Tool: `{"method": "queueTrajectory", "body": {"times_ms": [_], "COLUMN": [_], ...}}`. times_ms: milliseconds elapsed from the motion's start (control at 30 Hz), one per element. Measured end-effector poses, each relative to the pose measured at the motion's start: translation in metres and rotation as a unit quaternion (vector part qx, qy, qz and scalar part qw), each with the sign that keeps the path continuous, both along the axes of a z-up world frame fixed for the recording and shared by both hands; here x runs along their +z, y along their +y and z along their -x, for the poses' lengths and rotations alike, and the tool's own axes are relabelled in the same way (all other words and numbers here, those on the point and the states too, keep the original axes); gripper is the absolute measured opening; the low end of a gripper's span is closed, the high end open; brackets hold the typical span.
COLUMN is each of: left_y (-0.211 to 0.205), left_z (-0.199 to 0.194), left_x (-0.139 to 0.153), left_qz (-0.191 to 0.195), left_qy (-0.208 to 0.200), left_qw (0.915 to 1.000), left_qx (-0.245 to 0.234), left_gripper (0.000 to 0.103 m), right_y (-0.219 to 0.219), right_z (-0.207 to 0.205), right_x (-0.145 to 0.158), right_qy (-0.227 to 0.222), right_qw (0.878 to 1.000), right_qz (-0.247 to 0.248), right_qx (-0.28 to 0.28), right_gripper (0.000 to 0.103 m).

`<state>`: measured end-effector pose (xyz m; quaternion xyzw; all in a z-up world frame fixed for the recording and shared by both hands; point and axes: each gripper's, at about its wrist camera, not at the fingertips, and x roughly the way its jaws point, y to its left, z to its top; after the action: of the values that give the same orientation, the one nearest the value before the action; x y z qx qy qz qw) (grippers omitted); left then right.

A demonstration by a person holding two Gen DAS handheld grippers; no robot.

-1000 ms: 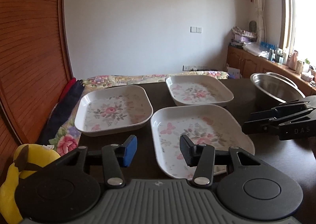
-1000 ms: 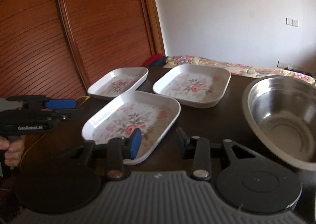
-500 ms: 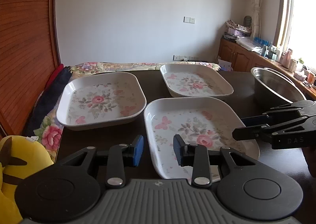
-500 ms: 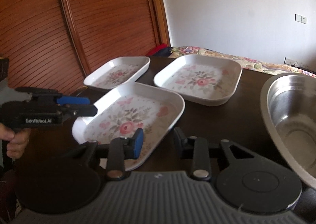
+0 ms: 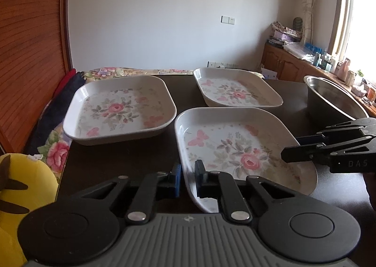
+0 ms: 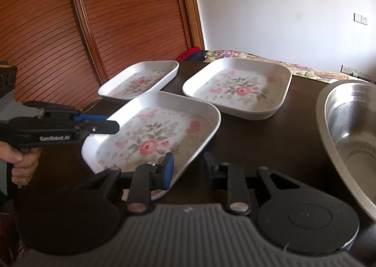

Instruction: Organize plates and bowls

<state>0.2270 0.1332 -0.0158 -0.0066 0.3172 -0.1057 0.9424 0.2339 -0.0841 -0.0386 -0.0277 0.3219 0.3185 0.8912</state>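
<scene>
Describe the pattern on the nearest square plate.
White plate with pink roses, butterflies, grey-green leaves; clearest in the left wrist view.

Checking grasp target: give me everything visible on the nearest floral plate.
The nearest floral plate is a square white dish with rounded corners, raised rim and a pink rose and butterfly print, glossy like melamine or ceramic. It sits on the dark table, apart from the other two plates. The left gripper has just closed on its near-left rim; the right gripper, closing, straddles the opposite rim, contact unclear.

Plates (image 5: 237,140) white, pink rose-and-butterfly print; bowl (image 6: 350,130) silver steel; table (image 5: 112,163) dark brown; gripper pads (image 6: 168,169) blue; doors (image 6: 117,20) reddish wood, slatted.
</scene>
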Motion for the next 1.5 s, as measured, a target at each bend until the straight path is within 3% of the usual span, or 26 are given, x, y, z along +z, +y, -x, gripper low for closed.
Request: {"method": "queueTrajectory", "body": {"times_ms": [367, 667, 1500], "left_y": [-0.005, -0.013, -0.026], "left_z": [0.022, 0.055, 0.120], "left_x": [0.009, 0.020, -0.005], "left_qz": [0.015, 0.021, 0.050], "left_qy": [-0.020, -0.040, -0.037], "left_qw": [0.9997, 0.9990, 0.9981], "left_qx": [0.008, 0.007, 0.000], "left_gripper": [0.042, 0.042, 0.042], "right_y": [-0.007, -0.018, -0.031], "right_z": [0.003, 0.026, 0.083], "right_x": [-0.002, 0.013, 0.001], "right_qy": [0.008, -0.019, -0.028], "right_qw": [0.999, 0.999, 0.998], "right_qz": [-0.024, -0.041, -0.040], "right_qx": [-0.019, -0.027, -0.029], "right_gripper": [0.020, 0.017, 0.017]}}
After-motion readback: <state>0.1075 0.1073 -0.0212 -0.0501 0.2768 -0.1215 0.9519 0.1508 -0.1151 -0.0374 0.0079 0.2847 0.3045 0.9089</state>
